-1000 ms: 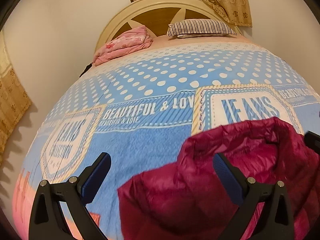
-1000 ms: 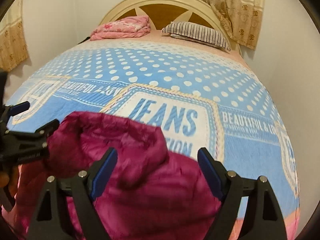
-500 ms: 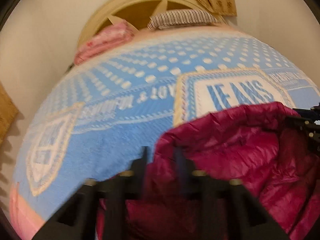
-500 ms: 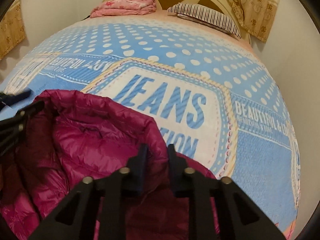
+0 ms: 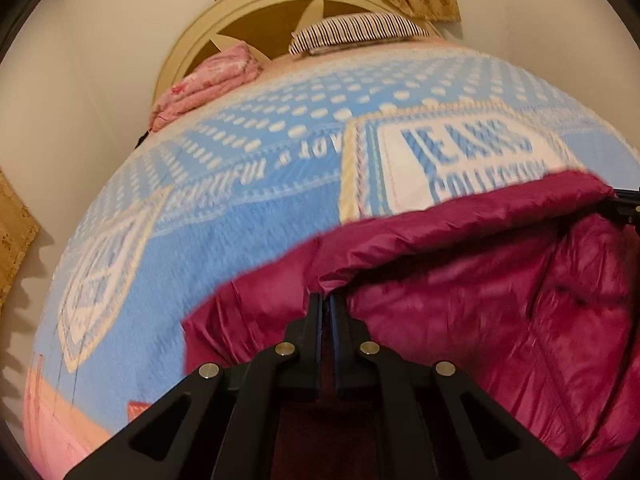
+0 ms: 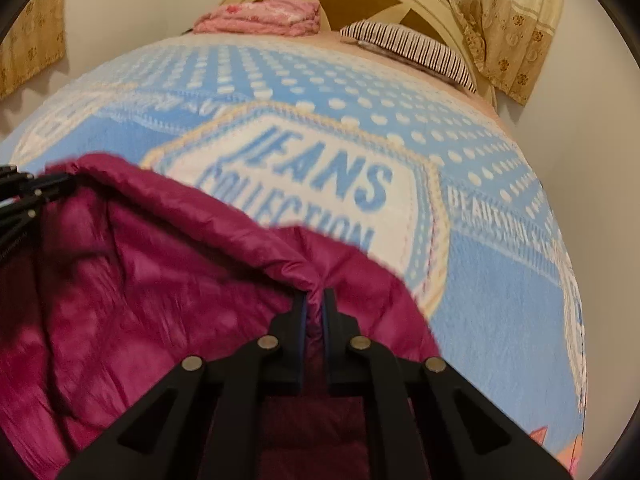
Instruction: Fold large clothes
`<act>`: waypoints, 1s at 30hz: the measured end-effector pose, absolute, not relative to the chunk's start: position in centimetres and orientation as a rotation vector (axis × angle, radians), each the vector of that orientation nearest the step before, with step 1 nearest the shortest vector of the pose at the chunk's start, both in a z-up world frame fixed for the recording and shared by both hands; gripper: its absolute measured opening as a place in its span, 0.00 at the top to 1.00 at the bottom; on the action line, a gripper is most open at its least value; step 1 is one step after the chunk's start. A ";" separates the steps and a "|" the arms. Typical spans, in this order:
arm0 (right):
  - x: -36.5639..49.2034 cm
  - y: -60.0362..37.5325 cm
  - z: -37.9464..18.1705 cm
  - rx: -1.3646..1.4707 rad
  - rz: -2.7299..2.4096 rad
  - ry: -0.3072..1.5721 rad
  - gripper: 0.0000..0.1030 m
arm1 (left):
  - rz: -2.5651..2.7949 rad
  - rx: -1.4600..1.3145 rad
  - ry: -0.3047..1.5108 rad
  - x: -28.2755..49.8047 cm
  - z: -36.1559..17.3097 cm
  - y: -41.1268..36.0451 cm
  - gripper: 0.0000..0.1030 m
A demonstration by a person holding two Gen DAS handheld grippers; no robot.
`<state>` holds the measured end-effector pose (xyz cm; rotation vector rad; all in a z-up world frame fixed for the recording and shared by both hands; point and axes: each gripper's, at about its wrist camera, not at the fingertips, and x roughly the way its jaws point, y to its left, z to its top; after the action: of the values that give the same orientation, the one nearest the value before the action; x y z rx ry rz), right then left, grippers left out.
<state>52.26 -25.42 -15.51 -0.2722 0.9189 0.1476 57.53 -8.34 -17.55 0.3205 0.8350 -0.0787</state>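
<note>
A magenta puffer jacket (image 5: 480, 280) lies bunched on the blue blanket (image 5: 224, 240) at the near end of the bed. My left gripper (image 5: 325, 300) is shut on the jacket's folded top edge at its left end. My right gripper (image 6: 315, 298) is shut on the same edge of the jacket (image 6: 160, 280) at its right end. The edge stretches between the two grips. Each gripper shows as black fingers at the side of the other's view: the right gripper (image 5: 626, 204) in the left wrist view, the left gripper (image 6: 24, 196) in the right wrist view.
The blanket (image 6: 500, 280) carries white dots and a "JEANS COLLECTION" patch (image 6: 320, 188). At the bed's head lie a folded pink quilt (image 5: 208, 84) and a striped pillow (image 5: 356, 32) against a cream headboard (image 5: 248, 12). Walls and curtains flank the bed on both sides.
Both grippers went from wide open to shut on the jacket's top edge and sank toward the bed. The jacket's edge now lies flatter and stretched between them.
</note>
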 end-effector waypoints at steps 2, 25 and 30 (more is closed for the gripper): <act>52.0 -25.9 -16.4 -0.270 0.145 0.935 0.94 | -0.087 0.332 0.849 57.2 -18.5 -8.7 0.97; 50.6 -27.3 -16.3 -0.242 0.127 0.921 0.67 | 0.090 0.205 0.792 62.1 -14.0 -7.5 0.15; 49.7 -29.0 -14.0 -0.174 0.095 0.892 0.53 | 0.090 0.259 0.856 61.5 -17.7 -8.0 0.15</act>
<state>49.69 -29.02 -14.02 -0.1737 0.8924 0.0953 61.47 -7.95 -17.67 0.2585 0.8563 0.0898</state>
